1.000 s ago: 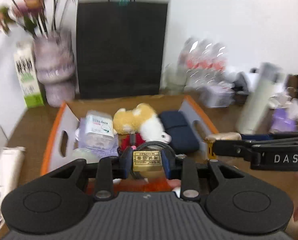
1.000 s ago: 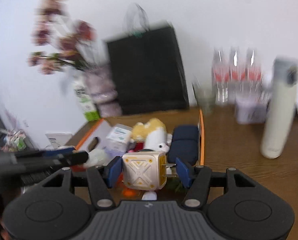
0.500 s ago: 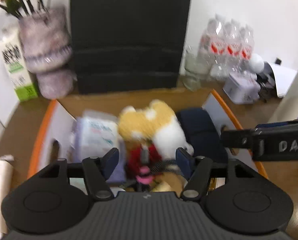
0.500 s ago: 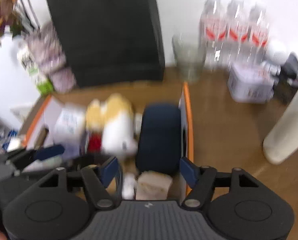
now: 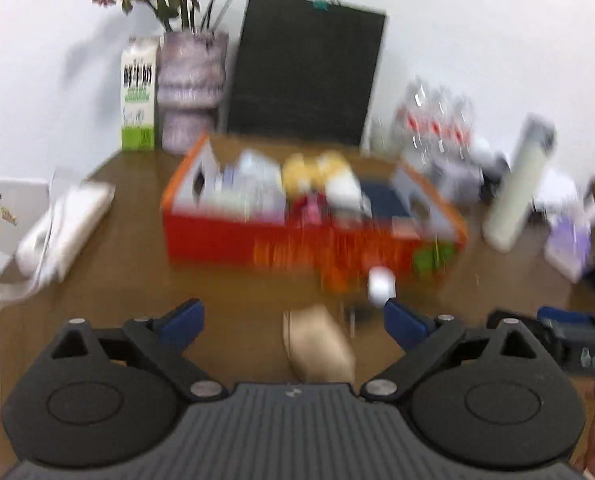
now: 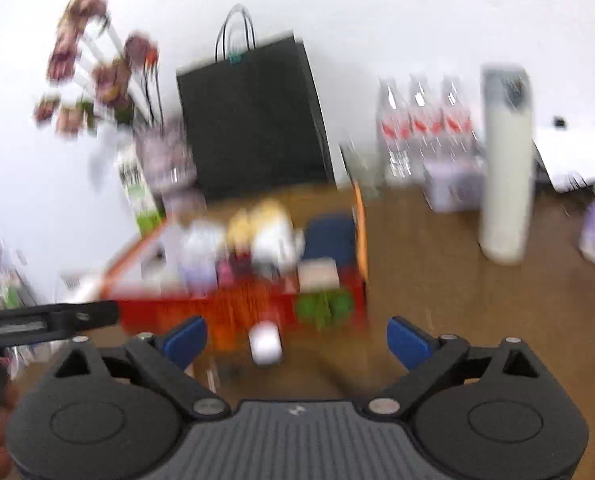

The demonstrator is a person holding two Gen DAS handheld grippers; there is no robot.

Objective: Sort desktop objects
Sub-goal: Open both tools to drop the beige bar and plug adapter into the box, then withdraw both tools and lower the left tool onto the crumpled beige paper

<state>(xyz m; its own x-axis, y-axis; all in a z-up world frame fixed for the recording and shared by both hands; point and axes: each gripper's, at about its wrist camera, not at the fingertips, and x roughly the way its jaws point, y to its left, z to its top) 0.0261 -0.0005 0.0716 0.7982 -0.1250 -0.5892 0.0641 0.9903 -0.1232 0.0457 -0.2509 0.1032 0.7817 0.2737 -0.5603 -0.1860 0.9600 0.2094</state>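
Both grippers have let go and pulled back from the red box. A second ago the left gripper pinched a brass padlock and the right gripper a cream cube over the box; their jaws have just been opening, and now both stand spread wide with nothing pressed between the pads. Judging from that, two more items are sorted into the box and the hands are free for the next ones.

The frames are blurred. Left to right, the left wrist view shows a white pack on the table's left edge, a tan object lying on the table between the spread fingers, and a small white object just before the box. The right view shows the white object too — but not the tan one or the pack. The plush and navy case sit in the box.
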